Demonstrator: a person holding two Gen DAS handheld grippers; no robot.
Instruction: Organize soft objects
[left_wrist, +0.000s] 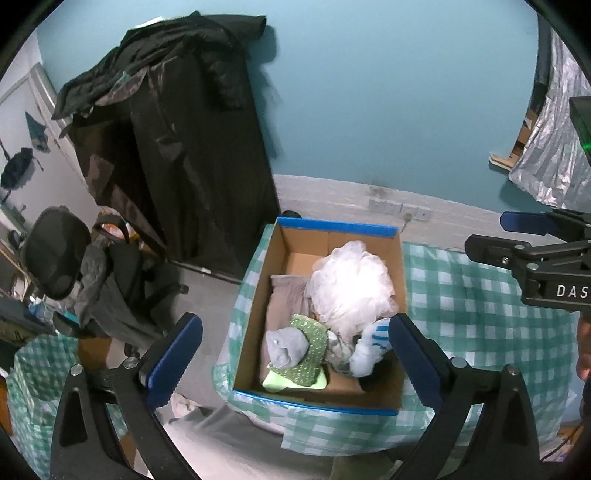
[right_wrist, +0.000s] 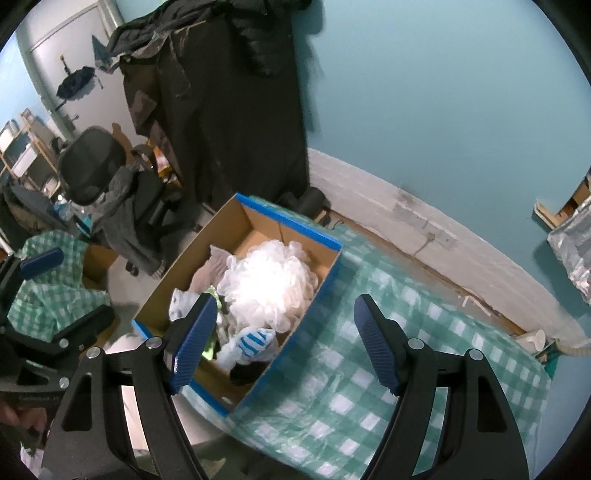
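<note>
Both tongs, left (left_wrist: 295, 354) and right (right_wrist: 284, 343), hang spread and empty above the box (left_wrist: 369, 230). Risk: the heaped sponge (left_wrist: 351, 284) may spill over the box rim.

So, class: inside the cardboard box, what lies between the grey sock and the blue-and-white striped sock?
In the left wrist view, the green sparkly cloth lies between the grey sock and the striped sock, with a crumpled greyish item beside it, all inside the cardboard box.
</note>
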